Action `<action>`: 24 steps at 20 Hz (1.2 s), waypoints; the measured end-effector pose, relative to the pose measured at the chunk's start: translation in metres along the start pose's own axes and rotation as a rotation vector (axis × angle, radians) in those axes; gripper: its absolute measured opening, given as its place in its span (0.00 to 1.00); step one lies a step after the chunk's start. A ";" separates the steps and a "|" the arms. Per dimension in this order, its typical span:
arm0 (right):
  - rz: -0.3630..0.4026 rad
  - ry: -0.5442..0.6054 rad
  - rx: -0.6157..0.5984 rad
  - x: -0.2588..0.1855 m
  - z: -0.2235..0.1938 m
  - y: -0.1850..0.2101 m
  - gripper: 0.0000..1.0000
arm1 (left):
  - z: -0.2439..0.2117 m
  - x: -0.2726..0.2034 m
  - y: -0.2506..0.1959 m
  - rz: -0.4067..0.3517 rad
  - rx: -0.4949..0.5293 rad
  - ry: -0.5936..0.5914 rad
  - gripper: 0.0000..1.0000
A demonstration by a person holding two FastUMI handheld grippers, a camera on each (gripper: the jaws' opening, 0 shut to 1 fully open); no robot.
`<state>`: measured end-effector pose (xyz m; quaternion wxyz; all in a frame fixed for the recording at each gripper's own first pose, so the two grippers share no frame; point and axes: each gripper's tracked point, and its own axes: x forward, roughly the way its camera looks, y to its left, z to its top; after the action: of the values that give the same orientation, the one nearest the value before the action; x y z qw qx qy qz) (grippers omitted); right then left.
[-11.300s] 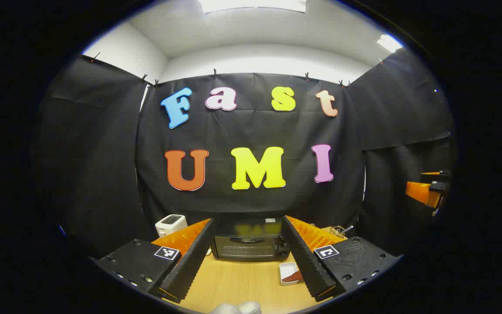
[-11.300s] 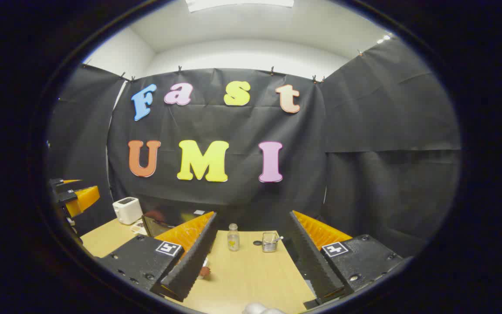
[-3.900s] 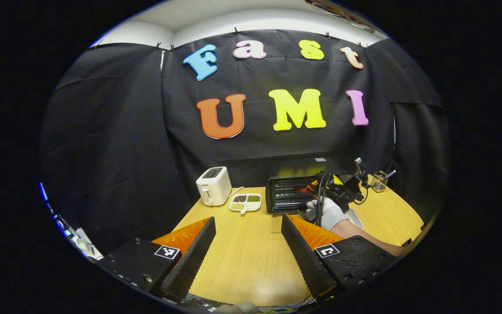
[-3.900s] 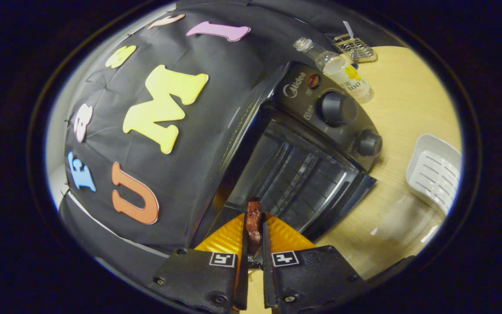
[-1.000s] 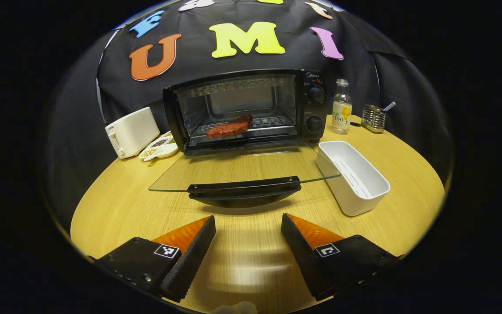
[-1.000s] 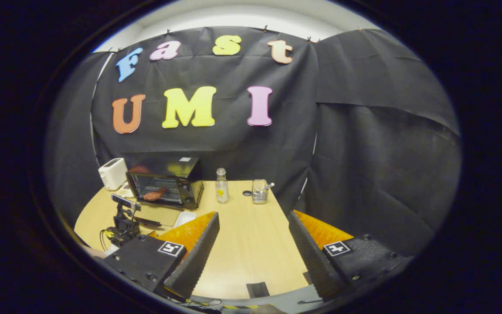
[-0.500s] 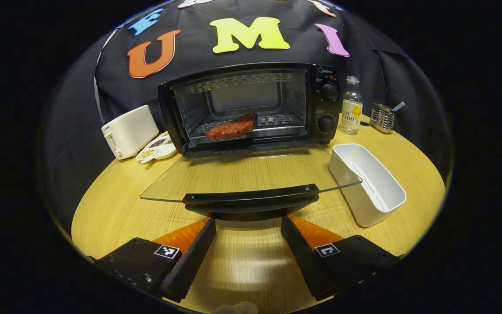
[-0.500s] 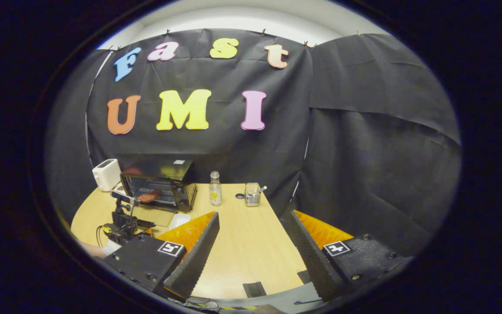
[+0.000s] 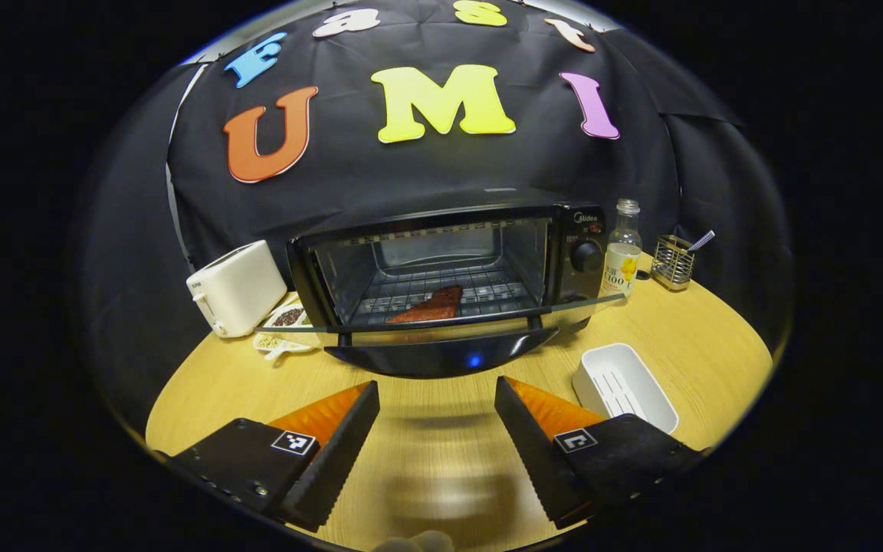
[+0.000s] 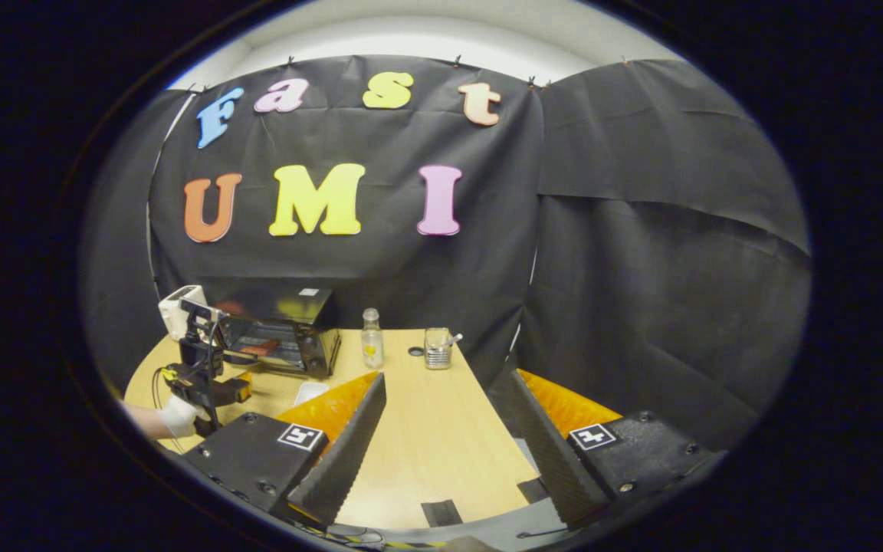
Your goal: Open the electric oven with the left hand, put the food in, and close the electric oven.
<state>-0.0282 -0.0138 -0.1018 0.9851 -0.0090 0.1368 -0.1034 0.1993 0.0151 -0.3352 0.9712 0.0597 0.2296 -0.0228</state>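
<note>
Table [image 9: 717, 360]: we work on it. Oven [image 9: 441, 261]: glass door [image 9: 441, 318] hinged down and level, we judge for loading; not yet closed. Food [image 9: 434, 307]: on the rack inside, behind the door. Left gripper [image 9: 435, 437]: fingers spread, empty, just below the door handle [image 9: 441, 356], food well beyond. Right gripper [image 10: 445, 452]: fingers spread, empty, well apart from the oven.

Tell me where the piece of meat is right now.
In the left gripper view, the meat lies on the wire rack inside the open oven, toward the middle, between the toaster on its left and the bottle on its right.
</note>
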 end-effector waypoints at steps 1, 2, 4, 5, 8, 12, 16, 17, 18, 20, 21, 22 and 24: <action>-0.003 -0.006 0.009 -0.001 0.002 -0.001 1.00 | 0.007 0.003 0.002 0.002 0.009 -0.008 0.97; -0.006 -0.012 0.017 -0.002 0.002 -0.002 1.00 | 0.013 0.006 0.004 0.002 0.007 -0.011 0.97; -0.019 -0.015 0.029 -0.002 -0.001 -0.006 1.00 | 0.025 0.011 0.007 0.007 0.003 -0.026 0.97; -0.026 -0.009 0.034 -0.002 -0.003 -0.009 1.00 | 0.029 0.014 0.009 0.010 0.003 -0.023 0.97; -0.047 -0.001 0.050 -0.004 -0.008 -0.018 1.00 | 0.044 0.024 0.012 0.013 0.005 -0.041 0.96; -0.061 0.000 0.064 -0.002 -0.005 -0.023 1.00 | 0.048 0.031 0.014 0.016 0.003 -0.044 0.97; -0.048 -0.001 0.061 0.003 -0.001 -0.017 1.00 | 0.046 0.029 0.011 0.009 -0.006 -0.036 1.00; -0.041 0.000 0.058 0.003 0.000 -0.014 1.00 | 0.047 0.029 0.011 0.008 -0.007 -0.038 0.96; -0.035 0.002 0.057 0.004 0.000 -0.012 1.00 | 0.047 0.027 0.011 0.006 -0.011 -0.040 0.96; -0.019 0.009 0.061 0.005 0.000 -0.008 0.98 | 0.049 0.022 0.009 0.001 -0.019 -0.044 0.96; -0.011 0.014 0.063 0.004 -0.001 -0.006 1.00 | 0.048 0.018 0.009 -0.002 -0.023 -0.042 0.96; -0.005 0.008 0.064 0.002 0.001 -0.006 1.00 | 0.051 0.011 0.006 -0.010 -0.032 -0.051 0.97; -0.001 -0.009 0.055 0.000 0.004 -0.007 1.00 | 0.059 -0.005 0.002 -0.017 -0.035 -0.074 0.97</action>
<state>-0.0289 -0.0206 -0.0975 0.9855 0.0175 0.1295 -0.1078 0.2214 0.0099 -0.2806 0.9797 0.0398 0.1942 -0.0291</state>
